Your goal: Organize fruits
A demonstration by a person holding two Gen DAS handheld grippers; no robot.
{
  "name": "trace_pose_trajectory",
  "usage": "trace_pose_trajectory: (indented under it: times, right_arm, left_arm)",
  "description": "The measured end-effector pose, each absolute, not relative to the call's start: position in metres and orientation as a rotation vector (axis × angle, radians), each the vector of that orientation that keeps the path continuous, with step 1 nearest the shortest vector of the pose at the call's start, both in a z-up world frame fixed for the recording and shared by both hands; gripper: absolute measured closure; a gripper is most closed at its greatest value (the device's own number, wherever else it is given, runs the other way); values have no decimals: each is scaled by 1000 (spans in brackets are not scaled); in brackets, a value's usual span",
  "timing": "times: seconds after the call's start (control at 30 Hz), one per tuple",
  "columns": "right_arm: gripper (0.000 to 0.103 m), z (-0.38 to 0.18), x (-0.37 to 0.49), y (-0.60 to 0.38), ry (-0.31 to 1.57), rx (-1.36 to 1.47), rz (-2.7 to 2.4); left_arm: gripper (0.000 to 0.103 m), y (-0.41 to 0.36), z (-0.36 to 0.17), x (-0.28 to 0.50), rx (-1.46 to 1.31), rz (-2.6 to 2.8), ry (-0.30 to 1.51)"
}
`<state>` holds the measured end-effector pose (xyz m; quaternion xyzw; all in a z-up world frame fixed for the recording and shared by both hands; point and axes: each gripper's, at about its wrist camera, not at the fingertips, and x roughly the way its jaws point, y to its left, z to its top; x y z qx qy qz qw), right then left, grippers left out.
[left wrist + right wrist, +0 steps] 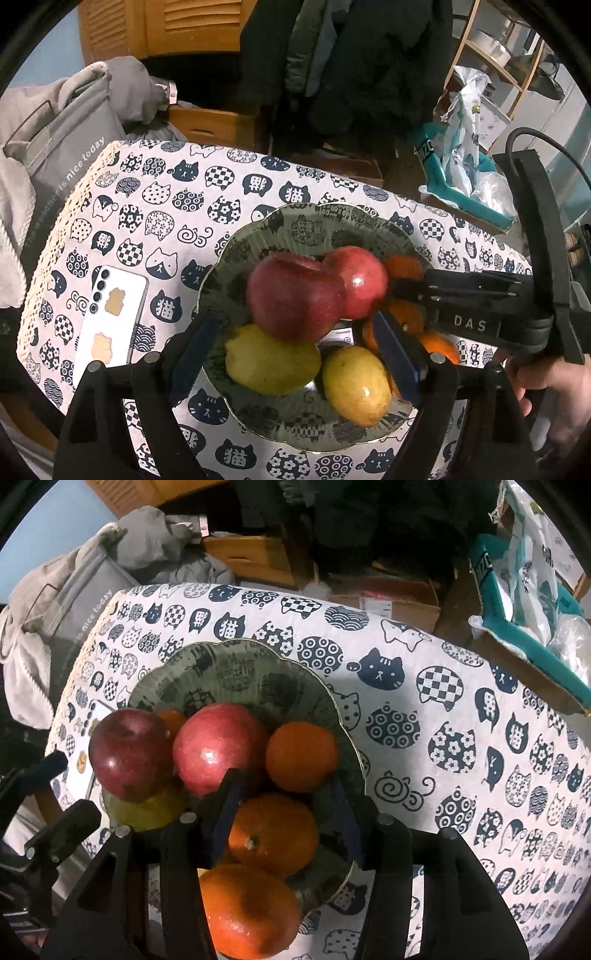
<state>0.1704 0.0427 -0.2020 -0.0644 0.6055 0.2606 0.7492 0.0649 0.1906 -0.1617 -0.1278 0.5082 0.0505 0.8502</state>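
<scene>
My left gripper (295, 354) wide, empty, over two yellow-green pears (271, 360). My right gripper (288, 812) part-open astride round orange mandarin (273, 834), pads not pressing. Just beyond fingers: two red apples (218, 746) in scalloped glass bowl (236, 672). Farther: cat-print tablecloth (424, 701).

Tablecloth (424, 709): white, navy cat-face print. On it, grey-green plate (236, 668): two red apples (218, 746), orange mandarins (301, 757), yellow-green pears (271, 360).
</scene>
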Motion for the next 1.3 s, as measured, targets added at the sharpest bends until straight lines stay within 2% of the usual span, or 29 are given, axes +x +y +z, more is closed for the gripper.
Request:
trace_pose_trajectory:
  times: [0.17,0.27,0.5,0.57,0.83,0.9,1.13,1.23,1.3]
  right_arm:
    - [48,-183,164,39,1272,-170,555]
    - [41,-164,158,34,1209,-193,521]
    - [35,-116,143,16,1073,-215,469]
    - [30,-102,137,8,1034,-204,449]
    - [30,-44,108,-22,904,-153,418]
    - [29,-29,100,-28,868,-147,409]
    - [24,26,68,-48,709,-137,382]
    - [24,45,55,-55,659,-121,383]
    - [24,56,47,-61,627,-109,380]
  left_arm:
    - [16,186,-146,60,-245,109,1037]
    - [16,182,-133,56,-228,114,1007]
    - [16,171,-100,48,-200,105,938]
    - [16,168,-90,44,-182,104,913]
    - [15,157,-50,27,-164,80,829]
    - [12,154,-41,22,-150,76,806]
    - [11,142,-4,4,-141,50,723]
    - [3,138,17,-4,-126,46,681]
    - [2,134,28,-9,-113,50,646]
